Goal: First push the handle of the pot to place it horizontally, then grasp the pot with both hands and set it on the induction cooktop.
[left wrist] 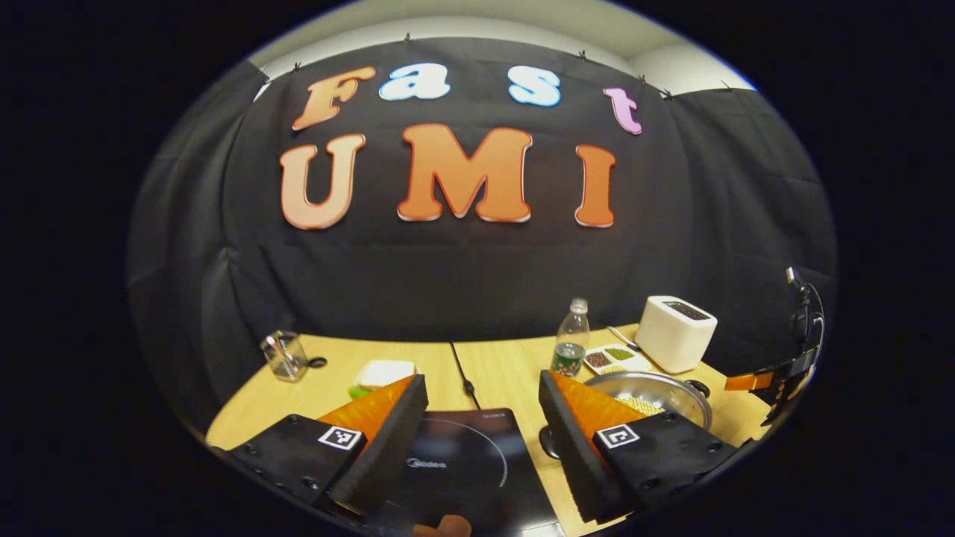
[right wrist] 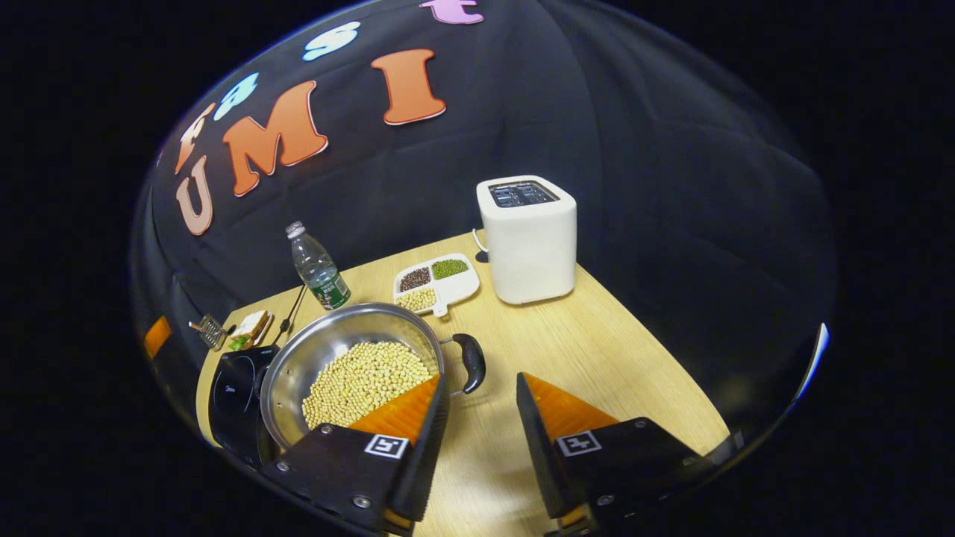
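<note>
Left gripper view: your left gripper (left wrist: pixel 483 418) hangs wide open, empty, over the induction cooktop (left wrist: pixel 459 466) at the surface's near edge. Right gripper view: your right gripper (right wrist: pixel 481 414) gapes empty; pot (right wrist: pixel 351 358) beside cooktop, its handle (right wrist: pixel 473 362) just ahead.

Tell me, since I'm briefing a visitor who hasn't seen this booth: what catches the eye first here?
The steel pot heaped with pale beans, sitting on the wooden table beside the black induction cooktop, its black handle just ahead of the open right gripper. Behind it stands a white toaster. The open left gripper hangs over the cooktop.
</note>
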{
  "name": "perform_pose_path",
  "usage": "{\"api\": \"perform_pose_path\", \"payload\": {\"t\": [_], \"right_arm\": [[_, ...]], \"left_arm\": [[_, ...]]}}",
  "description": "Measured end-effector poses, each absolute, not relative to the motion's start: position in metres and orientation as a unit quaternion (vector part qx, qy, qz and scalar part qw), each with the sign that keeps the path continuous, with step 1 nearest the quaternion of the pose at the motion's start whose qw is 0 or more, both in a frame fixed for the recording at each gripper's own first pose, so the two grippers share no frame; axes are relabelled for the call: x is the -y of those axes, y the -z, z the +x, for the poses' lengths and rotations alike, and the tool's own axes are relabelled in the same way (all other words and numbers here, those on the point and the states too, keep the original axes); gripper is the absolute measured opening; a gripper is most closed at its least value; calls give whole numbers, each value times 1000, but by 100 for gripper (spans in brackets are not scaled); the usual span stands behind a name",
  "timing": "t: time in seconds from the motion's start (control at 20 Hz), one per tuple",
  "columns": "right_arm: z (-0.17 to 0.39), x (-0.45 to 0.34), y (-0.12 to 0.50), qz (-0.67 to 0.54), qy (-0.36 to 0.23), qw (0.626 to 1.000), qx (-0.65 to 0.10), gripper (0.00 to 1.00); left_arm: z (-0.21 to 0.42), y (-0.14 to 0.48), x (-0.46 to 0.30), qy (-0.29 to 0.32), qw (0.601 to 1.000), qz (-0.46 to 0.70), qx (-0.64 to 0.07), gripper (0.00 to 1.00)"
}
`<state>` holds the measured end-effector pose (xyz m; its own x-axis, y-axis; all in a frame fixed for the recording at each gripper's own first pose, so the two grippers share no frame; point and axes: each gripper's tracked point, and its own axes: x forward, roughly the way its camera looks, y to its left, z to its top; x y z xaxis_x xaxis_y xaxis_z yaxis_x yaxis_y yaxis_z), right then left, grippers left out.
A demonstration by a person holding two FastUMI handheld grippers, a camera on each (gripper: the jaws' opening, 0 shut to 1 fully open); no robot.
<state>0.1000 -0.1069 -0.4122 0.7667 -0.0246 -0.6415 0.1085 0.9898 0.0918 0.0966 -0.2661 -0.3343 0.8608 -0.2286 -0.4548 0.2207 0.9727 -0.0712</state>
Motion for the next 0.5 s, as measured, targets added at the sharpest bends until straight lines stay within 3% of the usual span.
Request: {"api": "perform_pose_path", "payload": {"t": [0.1,0.2,0.3,0.5], "right_arm": [[109,105,412,36,32,945,-324,74],[117,101,417,12,26,949,-315,80],[125,96,425,5,18,947,-321,91],[141,87,449,0,6,942,-337,94]], "left_arm": [[97,367,285,119,958,-23,-260,99],[95,391,306,130,952,-33,-275,98],[95,408,322,139,948,-23,-285,99],[89,438,353,170,933,-17,-315,99]]}}
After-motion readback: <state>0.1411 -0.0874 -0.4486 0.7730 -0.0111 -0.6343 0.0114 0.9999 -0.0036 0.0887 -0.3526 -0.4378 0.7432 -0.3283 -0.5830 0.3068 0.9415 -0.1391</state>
